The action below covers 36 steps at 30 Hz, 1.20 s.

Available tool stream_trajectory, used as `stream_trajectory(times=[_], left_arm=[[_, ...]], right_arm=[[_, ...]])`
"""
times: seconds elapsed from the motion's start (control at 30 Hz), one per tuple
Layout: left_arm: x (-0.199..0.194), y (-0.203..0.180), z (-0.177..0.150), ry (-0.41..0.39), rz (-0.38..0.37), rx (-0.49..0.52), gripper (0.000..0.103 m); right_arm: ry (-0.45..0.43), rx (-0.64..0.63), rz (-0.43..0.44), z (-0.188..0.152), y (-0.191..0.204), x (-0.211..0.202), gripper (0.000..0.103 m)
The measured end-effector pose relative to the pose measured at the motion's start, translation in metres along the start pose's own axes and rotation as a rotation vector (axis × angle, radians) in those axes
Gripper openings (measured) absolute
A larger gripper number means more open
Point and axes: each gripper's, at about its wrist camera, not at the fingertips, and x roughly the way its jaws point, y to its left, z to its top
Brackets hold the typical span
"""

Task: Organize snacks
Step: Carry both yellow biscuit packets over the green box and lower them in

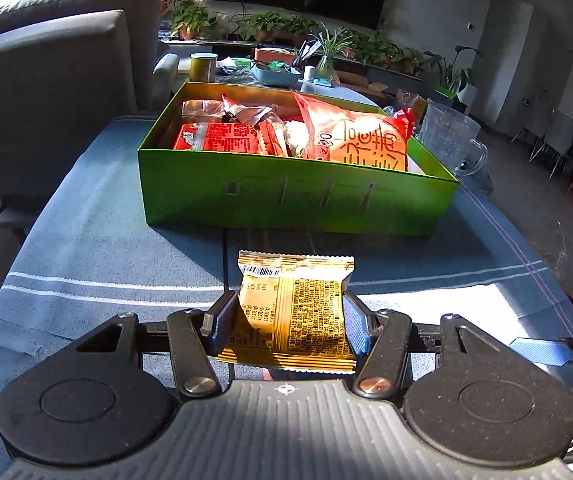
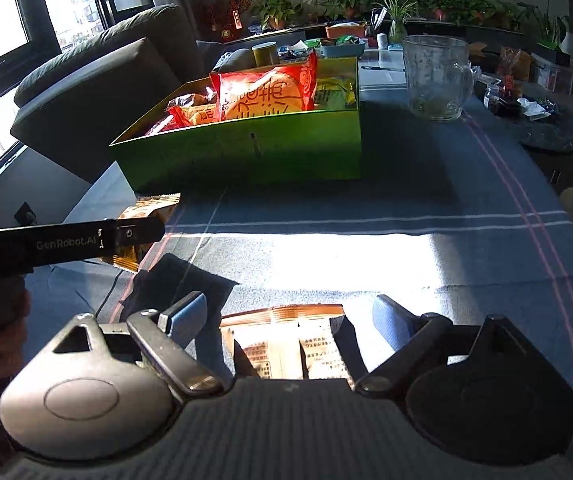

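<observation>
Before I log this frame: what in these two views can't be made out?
- Left wrist view: green box floor, hidden by the snacks and near wall.
- Left wrist view: gold packet front face; only the printed back shows, text too small.
- Right wrist view: second packet on the cloth, lower half cut off by the right gripper body.
</observation>
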Motion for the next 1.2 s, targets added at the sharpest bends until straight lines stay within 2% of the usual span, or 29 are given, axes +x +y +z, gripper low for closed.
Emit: stream_trajectory(times=[0.17, 0.47, 0.67, 0.87, 1.2], left_arm=[[-0.002, 0.0, -0.001, -0.004, 0.001, 0.011, 0.053], [-0.003, -0.003, -0.007, 0.016, -0.012, 0.006, 0.053], [-0.015, -0.001, -0.01, 0.001, -0.013, -0.001, 0.053], [-0.031, 0.001, -0.011, -0.027, -0.016, 0.003, 0.053], [-0.052, -0.002, -0.004, -0.08, -0.011, 0.006, 0.053]], right_arm=[[0.055, -0.018, -0.007, -0.008, 0.006, 0.007, 0.079], [0.042, -0.069, -0.031, -0.014, 0.008, 0.005, 0.079], [0.024, -0.163, -0.079, -0.019, 0.019, 0.002, 0.078], [0.029, -0.143, -0.043, -0.021, 0.024, -0.004, 0.078], [-0.081, -0.143, -0.019, -0.001, 0.035, -0.028, 0.078]])
